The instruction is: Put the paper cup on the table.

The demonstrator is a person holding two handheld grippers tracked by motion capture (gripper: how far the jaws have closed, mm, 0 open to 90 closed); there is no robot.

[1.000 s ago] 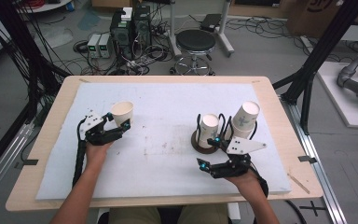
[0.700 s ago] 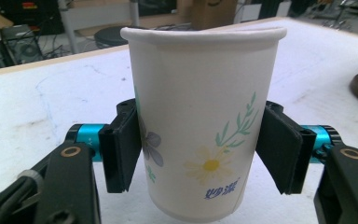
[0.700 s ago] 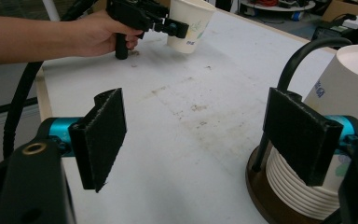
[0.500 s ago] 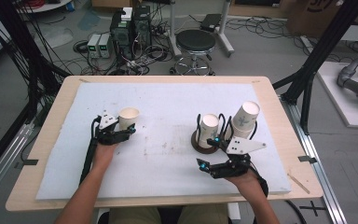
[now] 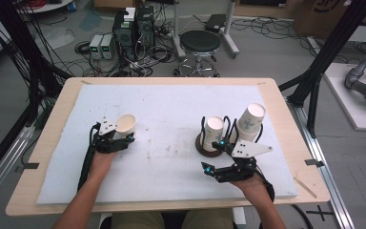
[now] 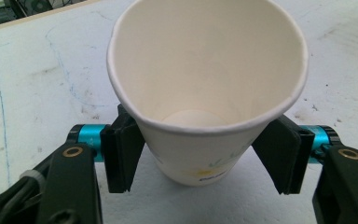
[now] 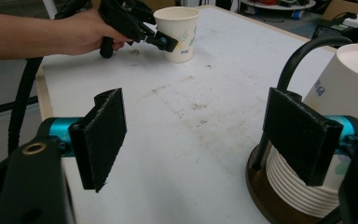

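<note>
Two black handheld claws, the left claw (image 6: 200,161) and the right claw (image 7: 205,140), with teal collars, brass screws, ribbed black pads, trailing black cables and one grey three-cornered plate (image 5: 249,150).

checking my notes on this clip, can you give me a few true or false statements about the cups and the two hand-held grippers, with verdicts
1. The left hand-held gripper has a paper cup between its jaws. True.
2. That cup lies on its side on the white mat. False: it stands upright, mouth up.
3. The right hand-held gripper is clamped on a cup. False: its jaws stand apart with nothing between them.
4. A dark round holder near the right hand-held gripper carries a stack of cups. True.
5. A loose cup leans tilted beside that holder. True.
</note>
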